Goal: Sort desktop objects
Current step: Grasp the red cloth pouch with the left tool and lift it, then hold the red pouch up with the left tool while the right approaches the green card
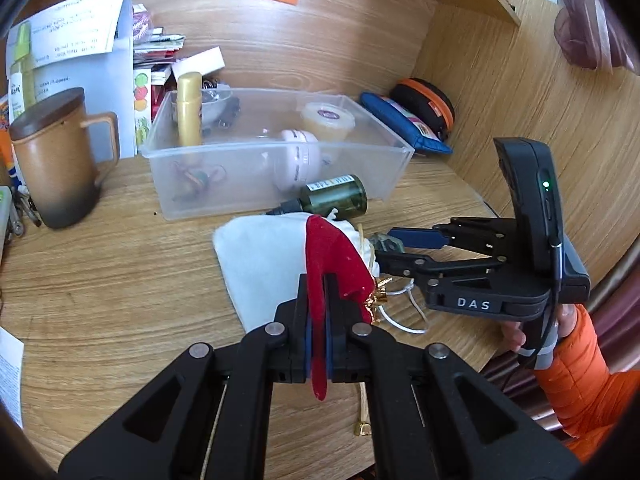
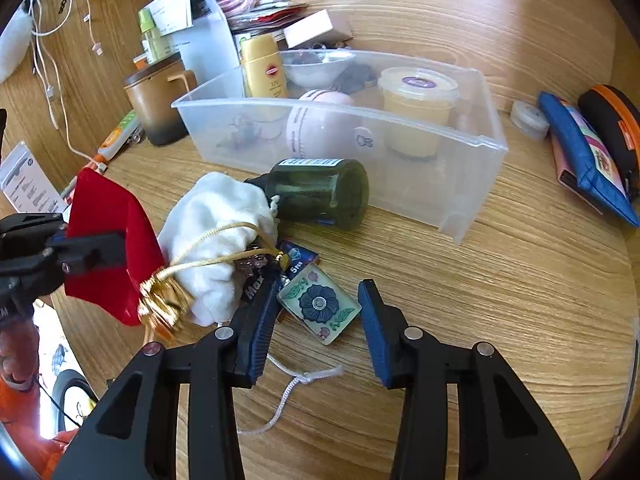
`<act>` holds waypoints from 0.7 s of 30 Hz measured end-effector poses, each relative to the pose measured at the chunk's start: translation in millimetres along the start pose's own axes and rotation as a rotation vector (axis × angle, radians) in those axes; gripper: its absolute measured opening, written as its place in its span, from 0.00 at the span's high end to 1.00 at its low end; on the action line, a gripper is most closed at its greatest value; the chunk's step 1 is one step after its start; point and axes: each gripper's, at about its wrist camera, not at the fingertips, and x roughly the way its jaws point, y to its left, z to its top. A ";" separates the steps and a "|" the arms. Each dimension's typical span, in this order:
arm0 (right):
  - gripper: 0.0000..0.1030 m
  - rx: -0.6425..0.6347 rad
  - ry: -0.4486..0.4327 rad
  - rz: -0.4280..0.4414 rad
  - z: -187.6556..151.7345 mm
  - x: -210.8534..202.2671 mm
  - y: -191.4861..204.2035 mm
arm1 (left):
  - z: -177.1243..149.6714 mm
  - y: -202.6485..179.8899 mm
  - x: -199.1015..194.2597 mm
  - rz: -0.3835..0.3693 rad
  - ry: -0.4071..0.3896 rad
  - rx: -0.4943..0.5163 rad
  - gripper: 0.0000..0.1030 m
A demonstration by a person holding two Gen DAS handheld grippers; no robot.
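Right up close, the left gripper (image 1: pixel 319 300) was pinching the red pouch (image 1: pixel 328 256) while the right gripper (image 2: pixel 316 332) sat spread around the flower tile (image 2: pixel 319 304), so with the clear bin (image 2: pixel 472 204) only partly filled, I'd say sorting was midway.

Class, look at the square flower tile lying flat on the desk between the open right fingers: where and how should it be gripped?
Grip the tile across two opposite straight edges, coming down from above. It lies flat, so only its thin sides offer parallel faces, and the right gripper already straddles it.
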 end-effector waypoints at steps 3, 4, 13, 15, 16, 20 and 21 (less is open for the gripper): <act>0.63 0.007 -0.015 -0.007 0.1 -7.8 -1.5 | 3.3 3.3 -3.8 0.007 -0.014 -0.006 0.97; 0.63 0.005 -0.022 -0.011 0.6 -11.4 -1.3 | 4.2 4.3 -5.9 0.011 -0.018 -0.008 0.97; 0.63 -0.008 -0.111 -0.045 9.4 -44.6 3.2 | 18.0 10.7 -23.3 0.037 -0.076 -0.011 0.97; 0.63 -0.011 -0.125 -0.052 10.3 -50.5 3.3 | 21.4 11.5 -27.4 0.035 -0.088 -0.010 0.97; 0.63 -0.013 -0.131 -0.053 11.2 -53.1 3.2 | 22.9 11.4 -29.1 0.033 -0.094 -0.011 0.97; 0.63 -0.009 -0.149 -0.055 15.1 -60.2 2.1 | 30.2 9.4 -35.0 0.022 -0.114 -0.006 0.97; 0.63 -0.007 -0.150 -0.055 15.5 -61.2 1.8 | 32.4 7.6 -36.9 0.026 -0.124 -0.001 0.97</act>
